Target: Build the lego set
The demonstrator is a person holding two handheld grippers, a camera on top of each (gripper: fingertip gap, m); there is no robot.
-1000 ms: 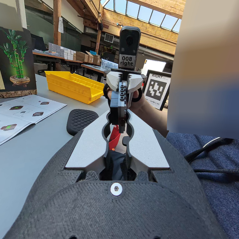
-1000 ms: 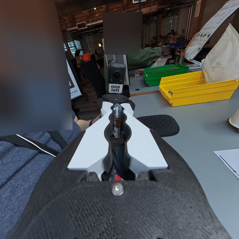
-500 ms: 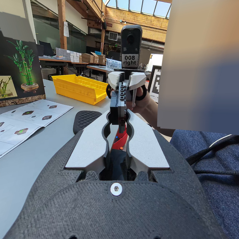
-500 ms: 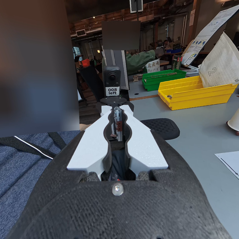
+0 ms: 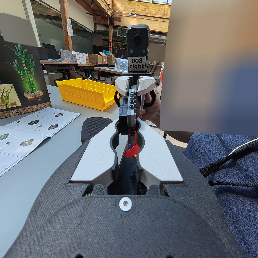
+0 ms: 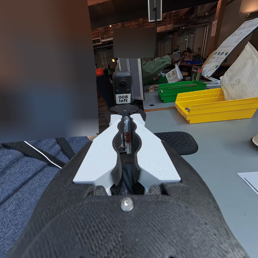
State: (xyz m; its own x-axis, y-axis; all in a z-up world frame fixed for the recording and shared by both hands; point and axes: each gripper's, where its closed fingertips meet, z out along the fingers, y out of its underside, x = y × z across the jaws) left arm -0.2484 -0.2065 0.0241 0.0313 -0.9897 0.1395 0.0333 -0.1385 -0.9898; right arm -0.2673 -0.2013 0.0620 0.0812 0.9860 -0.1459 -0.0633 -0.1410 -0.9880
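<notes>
A small lego assembly (image 5: 130, 110) of black and grey studded plates with a dark brown piece is held in the air between both grippers, on edge. My left gripper (image 5: 127, 121) is shut on its near end in the left wrist view. My right gripper (image 5: 133, 89) faces it and is shut on the far end. In the right wrist view my right gripper (image 6: 126, 120) clamps the grey plate (image 6: 127, 129), with the brown piece (image 6: 128, 137) showing between its fingers. The left gripper's camera (image 6: 122, 86) stands just behind.
On the grey table are a yellow bin (image 5: 86, 92), an open instruction booklet (image 5: 27, 134), the set's box (image 5: 21, 78) and a black pad (image 5: 95, 127). In the right wrist view are a yellow bin (image 6: 213, 106), a green bin (image 6: 181, 89) and a paper bag (image 6: 240, 78). A person's blue clothing lies close by.
Both grippers keep their hold on the assembly. The joined pair has swung a little, so the background has shifted sideways in both views.
</notes>
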